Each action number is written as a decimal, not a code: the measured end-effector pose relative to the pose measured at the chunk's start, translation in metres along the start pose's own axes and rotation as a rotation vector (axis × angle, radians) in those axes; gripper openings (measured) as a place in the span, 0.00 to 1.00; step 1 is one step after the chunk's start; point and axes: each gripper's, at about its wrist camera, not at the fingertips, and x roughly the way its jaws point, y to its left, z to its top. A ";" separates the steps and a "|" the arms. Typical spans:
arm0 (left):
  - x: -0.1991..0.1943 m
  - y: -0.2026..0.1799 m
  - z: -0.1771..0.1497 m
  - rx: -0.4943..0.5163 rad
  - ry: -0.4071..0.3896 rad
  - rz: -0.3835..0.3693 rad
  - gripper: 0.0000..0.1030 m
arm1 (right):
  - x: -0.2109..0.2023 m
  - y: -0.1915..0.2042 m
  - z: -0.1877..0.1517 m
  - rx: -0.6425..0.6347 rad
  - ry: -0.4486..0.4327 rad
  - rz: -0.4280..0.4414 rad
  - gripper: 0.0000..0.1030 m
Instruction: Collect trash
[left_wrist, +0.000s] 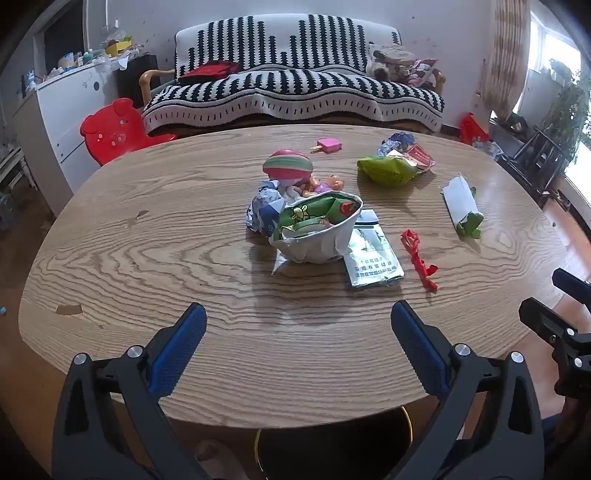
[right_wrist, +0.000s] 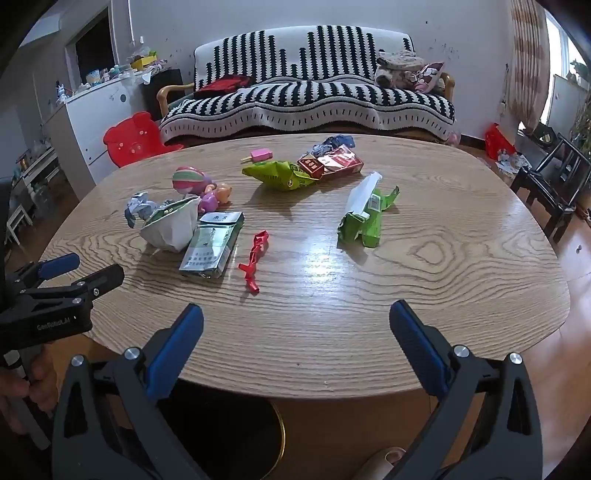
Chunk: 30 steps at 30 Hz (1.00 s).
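While both the left gripper (left_wrist: 298, 314) and right gripper (right_wrist: 296, 315) hang wide open and empty at the table's (left_wrist: 110, 258) near edge, nothing is collected. A careless grab at the crumpled paper bowl (left_wrist: 317, 236) (stuffed with wrappers) could tip it onto the toys (left_wrist: 321, 184), which aren't trash.

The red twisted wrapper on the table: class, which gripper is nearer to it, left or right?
Right, by a little. The red twisted wrapper lies just ahead and left of the open right gripper. From the open left gripper it sits farther ahead and well off to the right.
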 end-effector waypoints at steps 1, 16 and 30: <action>0.000 0.002 -0.003 0.000 -0.004 0.001 0.94 | 0.001 0.000 0.000 0.000 0.000 -0.002 0.95; -0.001 0.003 -0.002 0.001 -0.006 0.005 0.94 | 0.001 -0.002 -0.001 0.004 0.000 -0.001 0.95; -0.001 0.009 0.001 -0.002 -0.006 0.007 0.94 | 0.001 -0.003 0.000 0.004 0.000 0.000 0.95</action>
